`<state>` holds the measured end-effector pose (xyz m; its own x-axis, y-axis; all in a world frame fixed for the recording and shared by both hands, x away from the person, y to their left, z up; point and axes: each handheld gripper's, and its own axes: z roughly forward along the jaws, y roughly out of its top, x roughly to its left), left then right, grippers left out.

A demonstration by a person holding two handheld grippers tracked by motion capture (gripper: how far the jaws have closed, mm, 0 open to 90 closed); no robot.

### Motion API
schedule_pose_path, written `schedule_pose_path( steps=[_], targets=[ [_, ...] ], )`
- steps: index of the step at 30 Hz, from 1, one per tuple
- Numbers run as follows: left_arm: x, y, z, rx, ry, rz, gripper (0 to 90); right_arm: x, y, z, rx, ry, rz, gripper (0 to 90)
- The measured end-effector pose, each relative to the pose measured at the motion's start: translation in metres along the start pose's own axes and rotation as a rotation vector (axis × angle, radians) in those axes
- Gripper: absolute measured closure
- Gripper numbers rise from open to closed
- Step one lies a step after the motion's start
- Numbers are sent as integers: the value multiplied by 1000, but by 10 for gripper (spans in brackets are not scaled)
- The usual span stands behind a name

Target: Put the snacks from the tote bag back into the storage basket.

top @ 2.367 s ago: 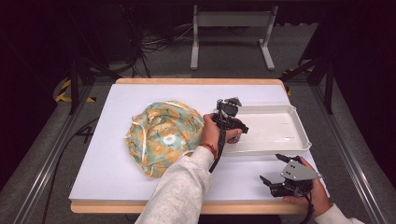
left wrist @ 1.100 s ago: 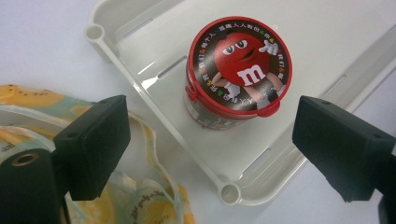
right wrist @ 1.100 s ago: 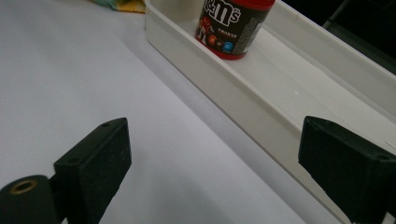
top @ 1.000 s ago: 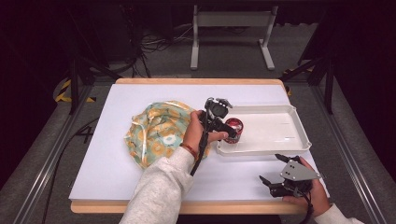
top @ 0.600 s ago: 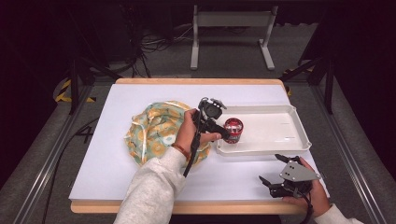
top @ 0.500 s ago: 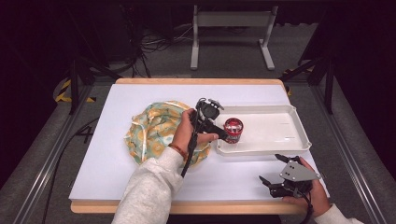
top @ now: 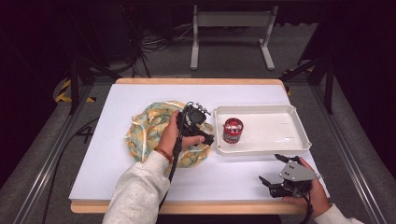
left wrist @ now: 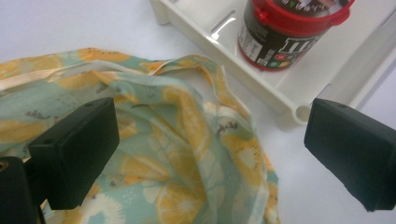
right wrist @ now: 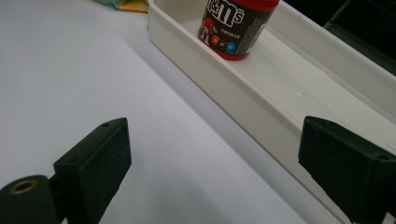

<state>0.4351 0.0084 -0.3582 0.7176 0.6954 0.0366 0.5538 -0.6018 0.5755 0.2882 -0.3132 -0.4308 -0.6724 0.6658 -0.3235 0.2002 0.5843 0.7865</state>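
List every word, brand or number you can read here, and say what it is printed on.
"m&m's": white letters on the dark side of the candy tub in the white tray, first letter cut off.
Small print on the tub's label in the left gripper view: too blurred to read.
Fabric bag: lemon pattern, no text.

The white table [top: 116, 154] is brightly and evenly lit against dark surroundings. Shadows are soft. Both gripper views look slightly blurred.
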Motion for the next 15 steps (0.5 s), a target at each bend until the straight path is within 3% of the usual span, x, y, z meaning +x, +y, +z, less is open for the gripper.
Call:
schedule_pose_path(
  steps=[12,15],
  targets=[
    [8,-22,-8,-32,27,50,44,0,0,1,5,4,-4,102],
    [13,-28,-11,-57,5,46,44,1,0,2,7,4,-7,102]
  ],
)
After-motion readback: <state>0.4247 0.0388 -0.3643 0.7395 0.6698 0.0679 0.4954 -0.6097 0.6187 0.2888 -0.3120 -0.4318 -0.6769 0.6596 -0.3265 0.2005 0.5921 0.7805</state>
